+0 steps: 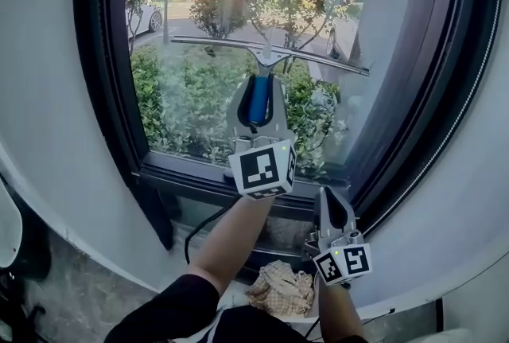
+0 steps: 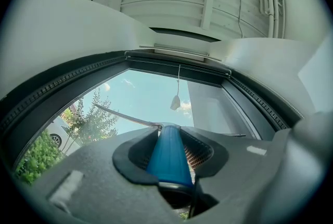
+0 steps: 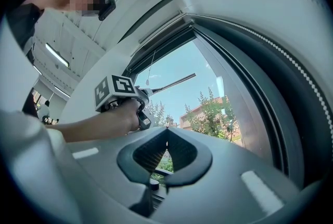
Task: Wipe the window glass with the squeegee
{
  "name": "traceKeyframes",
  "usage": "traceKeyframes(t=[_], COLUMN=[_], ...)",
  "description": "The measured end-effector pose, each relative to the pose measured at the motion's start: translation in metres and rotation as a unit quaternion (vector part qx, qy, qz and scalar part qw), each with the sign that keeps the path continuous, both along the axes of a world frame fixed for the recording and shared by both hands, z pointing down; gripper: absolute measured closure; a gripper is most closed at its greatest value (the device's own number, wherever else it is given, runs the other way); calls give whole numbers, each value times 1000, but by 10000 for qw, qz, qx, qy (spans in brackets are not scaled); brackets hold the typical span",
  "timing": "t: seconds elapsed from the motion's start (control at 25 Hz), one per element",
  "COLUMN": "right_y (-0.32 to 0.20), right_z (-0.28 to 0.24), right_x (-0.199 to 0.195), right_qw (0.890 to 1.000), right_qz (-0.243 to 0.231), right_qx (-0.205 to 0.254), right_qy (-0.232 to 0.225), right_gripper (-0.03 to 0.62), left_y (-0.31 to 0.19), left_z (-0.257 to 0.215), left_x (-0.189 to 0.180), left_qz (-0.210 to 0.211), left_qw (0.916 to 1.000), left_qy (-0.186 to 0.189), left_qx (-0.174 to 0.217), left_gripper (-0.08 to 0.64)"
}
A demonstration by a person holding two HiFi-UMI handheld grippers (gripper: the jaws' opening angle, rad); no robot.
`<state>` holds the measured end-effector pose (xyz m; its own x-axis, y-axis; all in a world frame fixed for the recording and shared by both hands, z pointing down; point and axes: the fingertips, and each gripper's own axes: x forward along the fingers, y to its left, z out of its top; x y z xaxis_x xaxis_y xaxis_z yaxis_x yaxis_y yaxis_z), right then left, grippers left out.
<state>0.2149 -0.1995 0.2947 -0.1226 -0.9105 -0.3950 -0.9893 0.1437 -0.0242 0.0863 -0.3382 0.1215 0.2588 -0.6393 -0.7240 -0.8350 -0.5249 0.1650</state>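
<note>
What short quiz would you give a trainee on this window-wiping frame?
1. True or false: the left gripper is shut on the blue handle of the squeegee.
2. The right gripper is: A) holding a sponge, B) shut and empty, C) on the squeegee blade.
3. Fill in: the crumpled cloth lies ___ the window.
Key: 1 true; 2 B; 3 below.

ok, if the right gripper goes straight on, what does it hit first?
Probably the window glass, low near its right side: the right gripper, shut and empty, points at it with nothing between. It may catch the bottom frame first; depth unclear.
</note>
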Motion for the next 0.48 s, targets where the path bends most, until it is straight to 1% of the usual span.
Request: traceKeyframes(t=[0.48], right_y=[-5], right_z=[10], right_x=[0], right_qw=[9999], right_qz=[-1], right_qx=[-144], right_qy=[-14], right_gripper=[586], left_y=[2], left_z=[18], left_x=[1], left_qz=[50], left_qw=[9999], left_qy=[-34], left_qx=[-146], left_gripper=[426])
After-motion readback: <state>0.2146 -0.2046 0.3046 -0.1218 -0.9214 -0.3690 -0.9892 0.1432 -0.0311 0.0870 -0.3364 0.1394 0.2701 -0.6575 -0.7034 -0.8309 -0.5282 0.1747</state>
